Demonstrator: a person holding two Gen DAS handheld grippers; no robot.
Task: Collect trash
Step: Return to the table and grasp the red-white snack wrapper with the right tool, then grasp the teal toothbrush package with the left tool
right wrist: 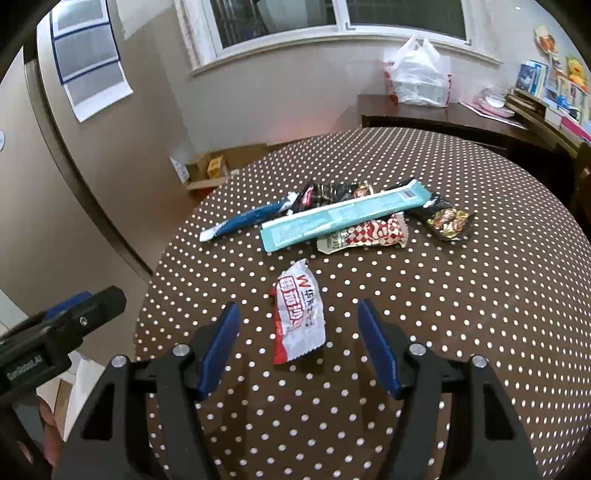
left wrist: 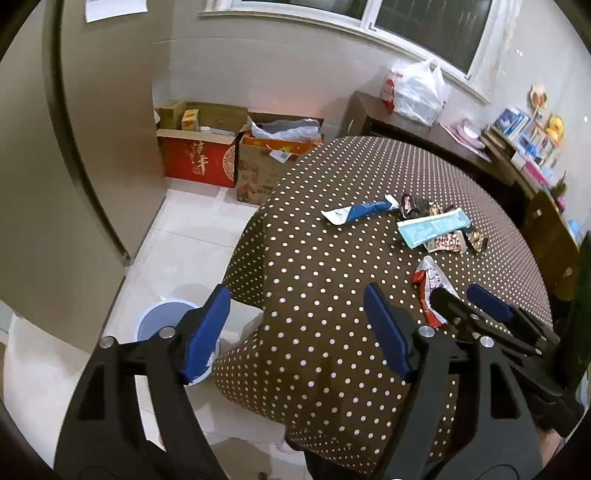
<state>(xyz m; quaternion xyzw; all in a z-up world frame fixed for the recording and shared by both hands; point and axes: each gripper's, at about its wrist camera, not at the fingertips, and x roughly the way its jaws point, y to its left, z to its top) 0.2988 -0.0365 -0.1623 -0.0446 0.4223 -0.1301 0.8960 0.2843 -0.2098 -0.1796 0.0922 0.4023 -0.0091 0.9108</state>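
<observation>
White-red wrapper point(right wrist: 299, 314) — lengthwise, away

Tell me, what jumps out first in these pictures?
The brown polka-dot tablecloth fills the view. A red-and-white wrapper lies alone near its front, with the open right tool around it. Farther back sits a pile of wrappers topped by a long teal packet.

A lived-in room of a home. The desk point(right wrist: 461, 295) wears a brown polka-dot cloth; at 12 o'clock a window point(right wrist: 332, 18) sits over a plain wall, and a white plastic bag point(right wrist: 417, 74) rests on a dark sideboard point(right wrist: 424, 114) at 1 o'clock. Books and toys point(left wrist: 535, 133) crowd shelves at 2 o'clock. Opened cardboard boxes point(left wrist: 221, 151) stand on the white tile floor point(left wrist: 184, 229) at 11 o'clock.
</observation>
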